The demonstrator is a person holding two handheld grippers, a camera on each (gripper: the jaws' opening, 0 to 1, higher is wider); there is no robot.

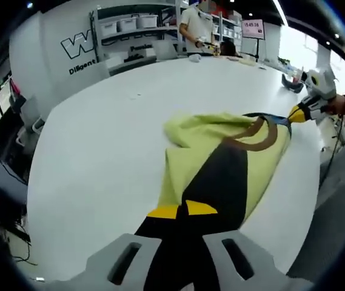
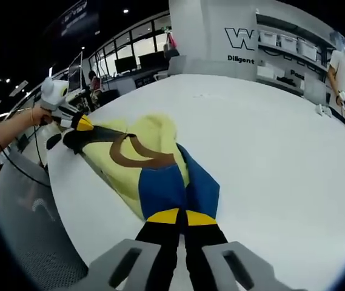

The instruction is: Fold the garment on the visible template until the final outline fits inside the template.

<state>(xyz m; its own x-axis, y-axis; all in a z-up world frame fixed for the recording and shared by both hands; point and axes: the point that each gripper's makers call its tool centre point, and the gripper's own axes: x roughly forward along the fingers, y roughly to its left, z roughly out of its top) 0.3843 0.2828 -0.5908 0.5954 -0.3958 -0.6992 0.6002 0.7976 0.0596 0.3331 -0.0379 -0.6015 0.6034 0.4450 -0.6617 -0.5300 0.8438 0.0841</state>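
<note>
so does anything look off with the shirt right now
The garment isn't flat: both grippers, left and right, pinch opposite ends, stretching it into a bunched strip near the white table edge.

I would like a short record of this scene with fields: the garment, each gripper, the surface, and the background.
garment: yellow-green, with black, blue and a brown curved band, stretched between the two grippers
left gripper: shut on the black end of the garment
right gripper: shut on the blue end
surface: white table
template: none can be made out
background: person standing by shelves with bins
</note>
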